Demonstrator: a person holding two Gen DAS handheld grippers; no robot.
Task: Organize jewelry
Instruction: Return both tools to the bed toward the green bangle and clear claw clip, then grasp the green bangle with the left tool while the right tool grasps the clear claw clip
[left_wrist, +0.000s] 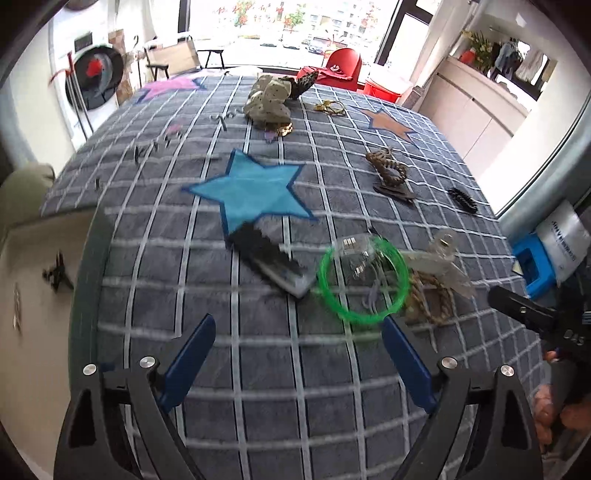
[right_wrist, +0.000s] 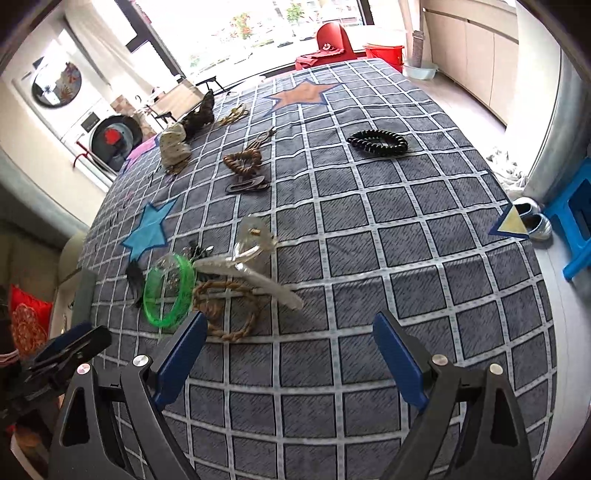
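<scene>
Both blue-fingered grippers, left gripper (left_wrist: 297, 330) and right gripper (right_wrist: 290, 328), are hanging wide apart, holding nothing, over the grey checked cloth (right_wrist: 369, 258). The translucent green plastic bangle (left_wrist: 364, 280) is lying right of centre in the left view, beside a twisted rope cord (right_wrist: 229, 310).

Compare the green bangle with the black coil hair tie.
The green bangle is translucent, smooth and rigid-looking; the black coil hair tie is opaque and ridged like a spiral cord. The bangle lies among a cluster of other accessories, touching some; the hair tie lies alone on bare blanket. Both are closed rings, and neither is gripped.
</scene>
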